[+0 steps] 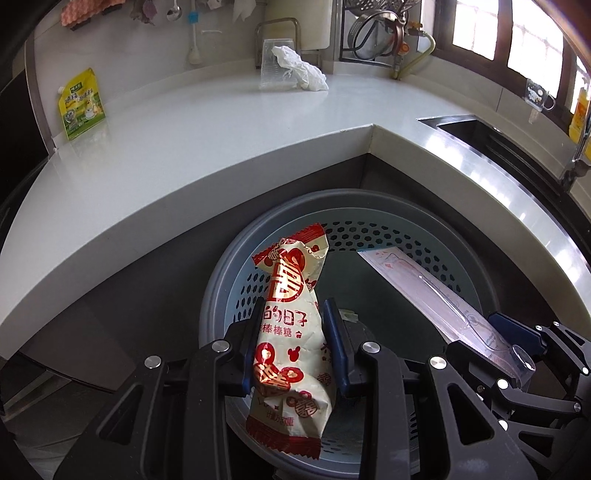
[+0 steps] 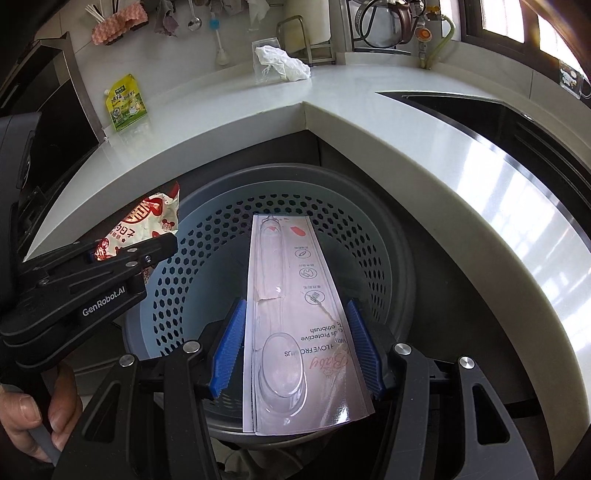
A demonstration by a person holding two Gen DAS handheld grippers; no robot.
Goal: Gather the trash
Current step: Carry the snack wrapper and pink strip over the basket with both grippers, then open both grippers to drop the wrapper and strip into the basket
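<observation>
My right gripper point(image 2: 297, 347) clamps a toothbrush blister pack point(image 2: 295, 314) over the perforated bin point(image 2: 373, 236). At left, my left gripper point(image 2: 122, 254) grips a red-and-white candy wrapper point(image 2: 147, 225) above the bin's rim. White countertop point(image 2: 406, 155) behind.

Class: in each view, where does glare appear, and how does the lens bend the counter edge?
Left wrist view: the window is blown out; the counter edge bows. Right wrist view: glare streaks the counter at right; its edge curves round the bin.
</observation>
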